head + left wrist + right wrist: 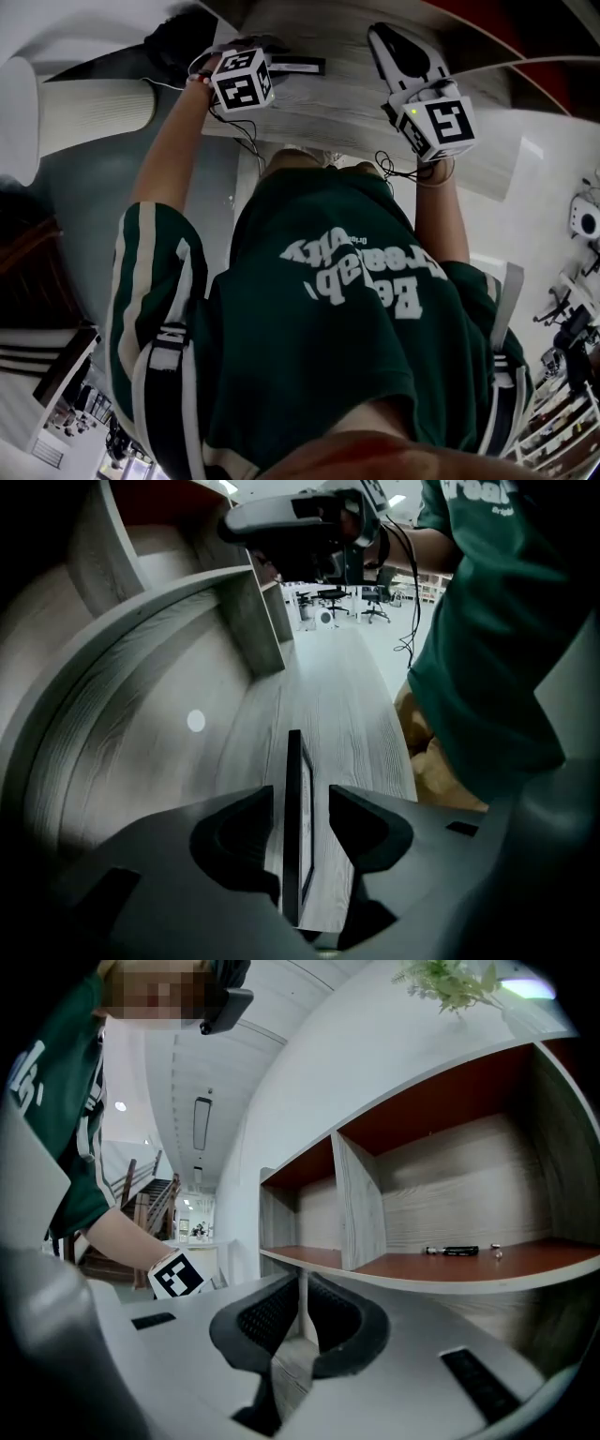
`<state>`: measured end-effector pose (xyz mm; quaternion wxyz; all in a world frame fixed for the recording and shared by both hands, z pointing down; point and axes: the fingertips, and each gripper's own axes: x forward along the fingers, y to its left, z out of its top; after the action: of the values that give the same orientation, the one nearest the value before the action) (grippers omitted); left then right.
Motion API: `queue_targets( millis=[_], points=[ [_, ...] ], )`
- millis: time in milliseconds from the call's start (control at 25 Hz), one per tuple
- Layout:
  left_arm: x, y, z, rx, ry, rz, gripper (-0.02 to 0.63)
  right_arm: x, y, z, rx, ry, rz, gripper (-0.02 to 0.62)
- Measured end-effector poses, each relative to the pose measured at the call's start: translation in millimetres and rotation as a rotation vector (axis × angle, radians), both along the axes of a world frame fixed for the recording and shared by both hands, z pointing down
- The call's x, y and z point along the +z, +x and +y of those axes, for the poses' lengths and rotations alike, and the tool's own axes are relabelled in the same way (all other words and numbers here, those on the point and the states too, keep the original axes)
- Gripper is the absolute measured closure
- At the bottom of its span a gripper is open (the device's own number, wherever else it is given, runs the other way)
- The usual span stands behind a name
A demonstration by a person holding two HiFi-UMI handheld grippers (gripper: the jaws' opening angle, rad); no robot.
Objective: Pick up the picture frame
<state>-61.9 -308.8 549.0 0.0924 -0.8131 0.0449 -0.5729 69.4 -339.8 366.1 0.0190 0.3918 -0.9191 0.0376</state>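
Observation:
The picture frame (293,836) is thin and black and stands on its edge on the grey wood surface (347,696). My left gripper (300,803) points steeply down over it. Its jaws stand open on either side of the frame, with a slim gap on each side. From the head view the frame (298,66) shows as a dark strip beside the left gripper's marker cube (242,82). My right gripper (389,42) is held level to the right, over the same surface. In its own view the right gripper (302,1302) is shut with nothing between its pads.
A curved wooden shelf unit with upright dividers (253,621) rises behind the surface. A black pen-like object (459,1251) lies on one shelf and a plant (450,983) stands on top. The person's green shirt (337,309) fills the near side. Office chairs (347,602) stand far off.

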Motion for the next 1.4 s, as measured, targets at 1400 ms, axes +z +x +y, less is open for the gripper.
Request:
queue_targets(
  millis=[1400],
  points=[
    [110.0,-16.5,-16.0,0.061,-0.263,-0.223,0.44,28.0,17.2,-8.9,0.044,-0.051,0.068,0.543]
  ],
)
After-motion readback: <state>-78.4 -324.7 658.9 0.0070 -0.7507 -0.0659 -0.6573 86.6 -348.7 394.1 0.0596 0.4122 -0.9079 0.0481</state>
